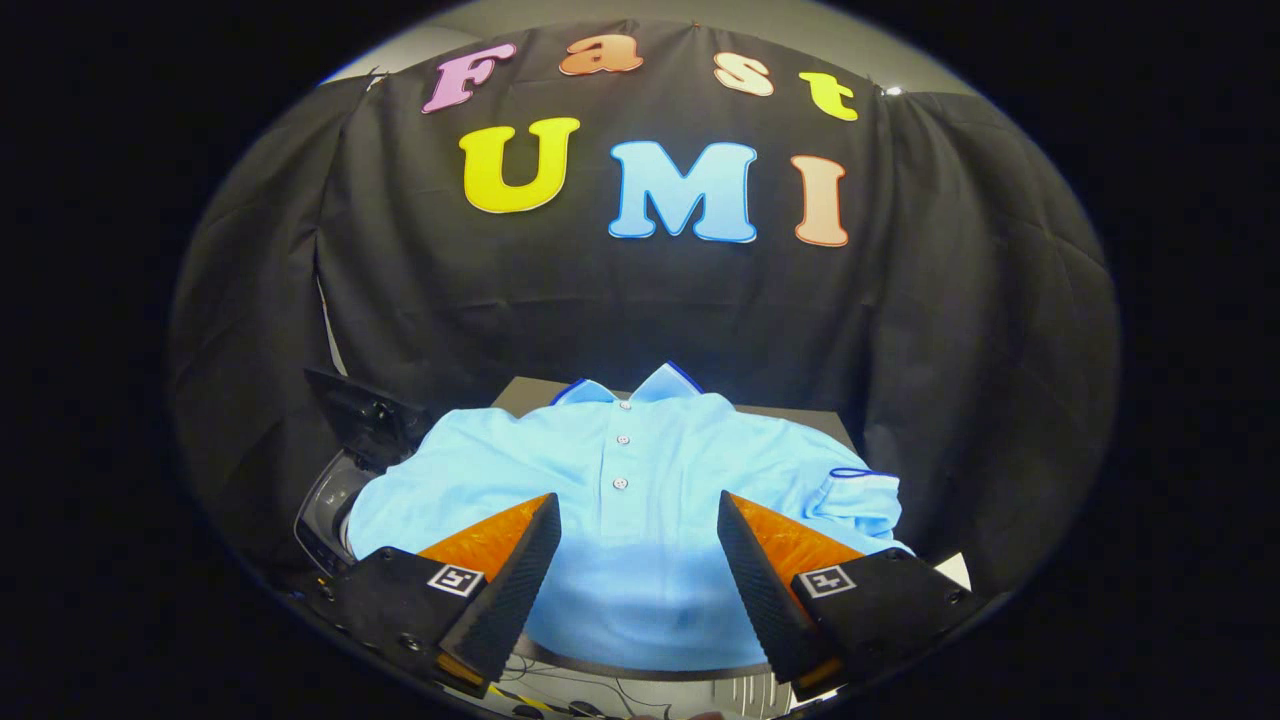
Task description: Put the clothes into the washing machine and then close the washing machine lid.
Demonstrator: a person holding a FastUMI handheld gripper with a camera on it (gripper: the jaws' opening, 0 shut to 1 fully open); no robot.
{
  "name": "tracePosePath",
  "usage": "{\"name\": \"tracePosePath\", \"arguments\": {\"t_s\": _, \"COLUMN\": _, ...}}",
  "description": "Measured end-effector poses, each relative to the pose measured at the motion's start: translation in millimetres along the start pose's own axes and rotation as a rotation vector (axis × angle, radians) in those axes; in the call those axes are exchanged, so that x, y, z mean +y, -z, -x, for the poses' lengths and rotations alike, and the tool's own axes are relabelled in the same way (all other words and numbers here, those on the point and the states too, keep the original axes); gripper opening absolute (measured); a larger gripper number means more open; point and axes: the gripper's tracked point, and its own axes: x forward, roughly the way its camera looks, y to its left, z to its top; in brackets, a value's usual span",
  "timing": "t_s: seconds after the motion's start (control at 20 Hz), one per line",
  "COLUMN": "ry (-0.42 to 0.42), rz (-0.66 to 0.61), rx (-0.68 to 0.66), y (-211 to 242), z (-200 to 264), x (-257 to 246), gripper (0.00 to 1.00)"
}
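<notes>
Your fingers are spread wide over the shirt. It's soft, light, floppy; pinch a bunched fold near the buttons at 12 o'clock.

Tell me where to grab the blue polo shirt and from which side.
Grip the polo shirt at mid-chest, on the button placket, coming straight down from above. It lies flat, front up, with no raised edge, so a pinched fold there probably works best. The gripper is open above it.

Bright overhead light washes out the shirt; the black cloth wall stays dim, and fisheye bending curves the sharp edges
</notes>
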Motion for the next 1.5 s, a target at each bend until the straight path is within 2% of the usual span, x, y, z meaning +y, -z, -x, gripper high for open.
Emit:
{"name": "tracePosePath", "arguments": {"t_s": 0.5, "ry": 0.006, "rz": 0.016, "rx": 0.073, "y": 17, "z": -53, "x": 10, "gripper": 0.98}}
{"name": "tracePosePath", "arguments": {"t_s": 1.05, "ry": -0.032, "rz": -0.011, "rx": 0.112, "y": 29, "z": -63, "x": 16, "gripper": 0.97}}
{"name": "tracePosePath", "arguments": {"t_s": 1.5, "ry": -0.068, "rz": -0.045, "rx": 0.084, "y": 31, "z": -60, "x": 15, "gripper": 0.97}}
